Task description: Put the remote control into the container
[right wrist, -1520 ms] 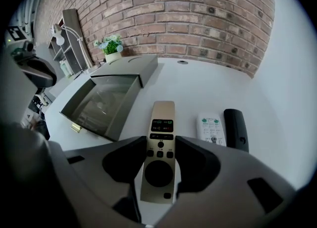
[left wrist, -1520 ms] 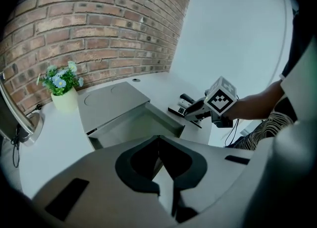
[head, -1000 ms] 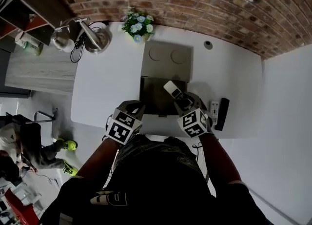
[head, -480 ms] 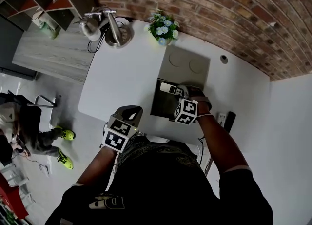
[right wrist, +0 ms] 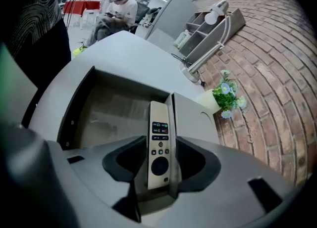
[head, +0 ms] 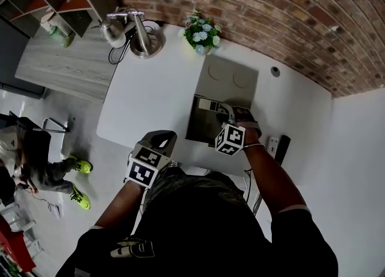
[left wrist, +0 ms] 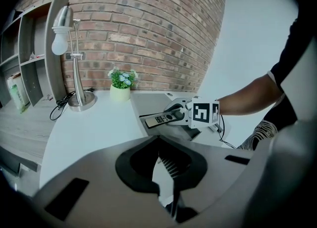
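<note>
From the head view, my right hand-held gripper [head: 224,110] reaches over the open dark container [head: 197,130] on the white worktop [head: 147,98]. It holds the remote control [head: 207,104] level above the container's far part, just short of the grey lid [head: 228,76] lying behind. My left hand-held gripper [head: 163,137] hangs at the near edge of the worktop, well apart from the container. In the left gripper view its jaws look drawn together with nothing between them, and past them I see the remote held out sideways over the container, with a lamp [left wrist: 69,59] and a potted plant [left wrist: 120,86] further off. In the right gripper view the jaws are clamped on the remote's lower end, buttons up, its far end pointing across the container's bare floor towards the far wall. I cannot tell whether it touches anything yet. To do this well, I judge I should sink it low, keep its tip clear of the far wall and lid edge, lay it flat, and only then let go.
</note>
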A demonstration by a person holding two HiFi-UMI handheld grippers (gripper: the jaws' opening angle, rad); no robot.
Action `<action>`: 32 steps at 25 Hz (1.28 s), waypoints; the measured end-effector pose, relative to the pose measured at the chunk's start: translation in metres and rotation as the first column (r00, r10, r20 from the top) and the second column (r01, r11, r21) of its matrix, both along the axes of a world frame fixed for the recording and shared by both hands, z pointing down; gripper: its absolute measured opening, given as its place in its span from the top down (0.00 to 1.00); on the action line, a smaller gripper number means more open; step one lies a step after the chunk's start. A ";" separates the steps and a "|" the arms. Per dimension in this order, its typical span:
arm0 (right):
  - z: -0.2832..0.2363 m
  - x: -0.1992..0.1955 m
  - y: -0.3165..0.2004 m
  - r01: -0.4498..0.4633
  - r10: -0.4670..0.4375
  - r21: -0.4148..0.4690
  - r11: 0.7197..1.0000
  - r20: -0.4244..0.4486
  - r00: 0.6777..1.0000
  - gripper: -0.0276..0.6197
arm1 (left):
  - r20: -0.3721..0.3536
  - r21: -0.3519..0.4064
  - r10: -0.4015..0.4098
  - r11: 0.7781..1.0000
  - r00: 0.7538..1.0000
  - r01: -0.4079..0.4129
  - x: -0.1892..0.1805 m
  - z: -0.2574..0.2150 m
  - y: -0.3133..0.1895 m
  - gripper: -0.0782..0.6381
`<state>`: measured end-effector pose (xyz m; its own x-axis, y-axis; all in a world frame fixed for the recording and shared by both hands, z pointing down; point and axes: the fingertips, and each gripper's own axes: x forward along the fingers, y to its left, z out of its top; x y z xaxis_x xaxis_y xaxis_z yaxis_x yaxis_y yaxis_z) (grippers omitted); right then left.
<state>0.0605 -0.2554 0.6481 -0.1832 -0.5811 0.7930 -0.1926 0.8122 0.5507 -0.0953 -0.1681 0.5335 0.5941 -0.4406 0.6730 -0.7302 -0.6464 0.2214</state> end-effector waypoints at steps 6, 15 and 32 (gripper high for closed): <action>-0.061 0.005 0.019 -0.302 0.321 -0.112 0.947 0.400 0.859 0.74 | -0.020 0.038 0.067 0.997 0.998 -0.066 0.021 -0.009 -0.001 0.88; -0.154 0.027 0.090 -0.420 0.635 -0.524 0.741 0.750 0.185 0.95 | -0.075 0.140 0.119 0.984 0.990 -0.107 0.053 -0.036 -0.004 0.88; -0.165 0.069 0.146 -0.525 0.647 -0.561 0.640 0.762 -0.026 0.95 | -0.092 0.169 0.353 0.927 0.931 -0.334 0.131 -0.057 0.014 0.88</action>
